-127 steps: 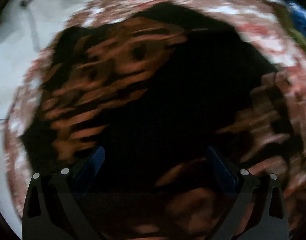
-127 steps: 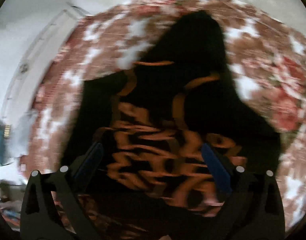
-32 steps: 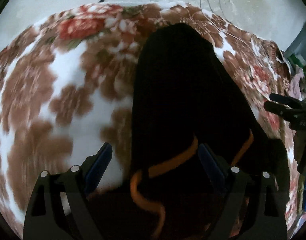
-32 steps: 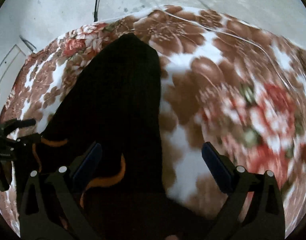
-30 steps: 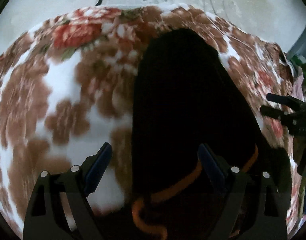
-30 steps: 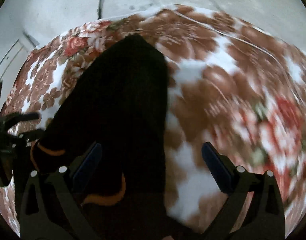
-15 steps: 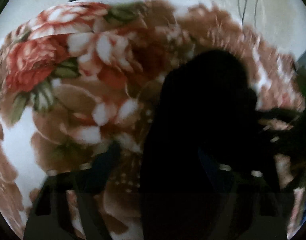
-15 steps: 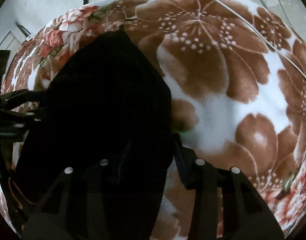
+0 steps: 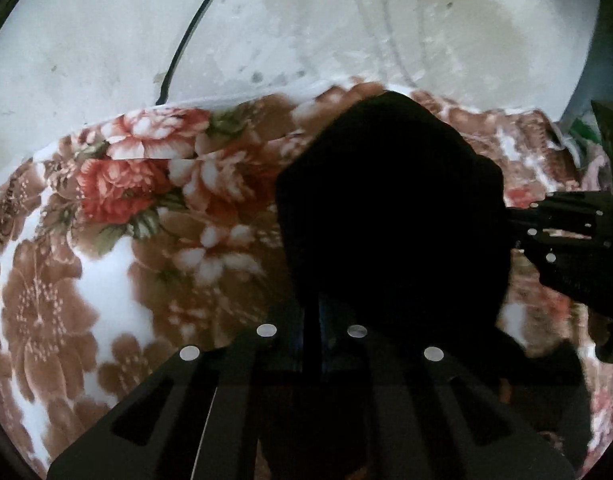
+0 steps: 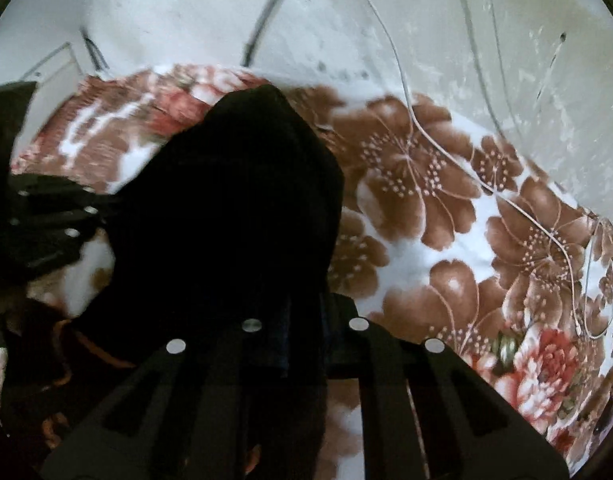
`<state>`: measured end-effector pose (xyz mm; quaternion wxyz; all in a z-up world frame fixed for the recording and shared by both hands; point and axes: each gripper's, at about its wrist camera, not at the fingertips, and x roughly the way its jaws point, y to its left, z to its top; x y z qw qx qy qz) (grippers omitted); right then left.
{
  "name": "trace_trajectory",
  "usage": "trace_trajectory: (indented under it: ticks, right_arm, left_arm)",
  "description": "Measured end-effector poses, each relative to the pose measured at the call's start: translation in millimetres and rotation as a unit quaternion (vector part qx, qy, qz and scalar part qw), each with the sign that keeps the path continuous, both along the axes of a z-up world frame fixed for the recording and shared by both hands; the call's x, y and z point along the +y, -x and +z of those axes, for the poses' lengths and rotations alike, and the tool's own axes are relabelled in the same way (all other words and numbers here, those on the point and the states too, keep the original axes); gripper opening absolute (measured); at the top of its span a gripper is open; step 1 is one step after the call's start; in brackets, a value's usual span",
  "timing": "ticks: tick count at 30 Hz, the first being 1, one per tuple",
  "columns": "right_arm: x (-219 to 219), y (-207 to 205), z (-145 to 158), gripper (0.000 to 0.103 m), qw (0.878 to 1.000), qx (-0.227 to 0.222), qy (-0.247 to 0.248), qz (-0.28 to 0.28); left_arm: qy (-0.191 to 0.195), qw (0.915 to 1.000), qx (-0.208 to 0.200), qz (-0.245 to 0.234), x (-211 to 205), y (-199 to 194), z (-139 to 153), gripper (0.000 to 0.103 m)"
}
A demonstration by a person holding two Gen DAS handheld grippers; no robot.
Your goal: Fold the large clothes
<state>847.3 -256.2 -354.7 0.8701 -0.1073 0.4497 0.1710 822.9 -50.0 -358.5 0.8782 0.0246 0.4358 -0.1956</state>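
Your left gripper (image 9: pixel 312 320) and right gripper (image 10: pixel 302 320) have just closed, each pinching a near edge of the black garment (image 9: pixel 390 216), which drapes away from you over the floral blanket (image 9: pixel 118 208). You look to be starting a fold: carry both edges evenly toward the garment's far end.

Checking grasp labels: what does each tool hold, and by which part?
Both are shut on the black garment: the left tool pinches its left edge, the right tool its right edge. The exact part is too dark to tell.
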Motion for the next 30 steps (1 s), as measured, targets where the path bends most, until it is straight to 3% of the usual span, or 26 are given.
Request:
trace_trajectory:
  ticks: [8,15,22,30]
  right_arm:
    - [1.0,87.1,52.8,0.011,0.999,-0.022,-0.035,0.023]
    - [4.6,179.3,73.8,0.011,0.997,-0.047,-0.022,0.062]
    - [-0.1,265.9,56.9,0.011,0.997,-0.038,-0.029,0.067]
    - [13.5,368.7,-21.0,0.012,0.999,0.001,-0.011,0.043]
  left_arm:
    - [0.038,0.9985,-0.031,-0.026,-5.7,75.6,60.0,0.004]
    - [0.047,0.9976,-0.035,-0.036,10.0,159.7,81.4,0.004]
    - [0.038,0.9985,-0.007,-0.037,26.7,259.6,57.0,0.004]
    - [0.000,0.9994,0.026,-0.021,30.8,348.5,-17.2,0.004]
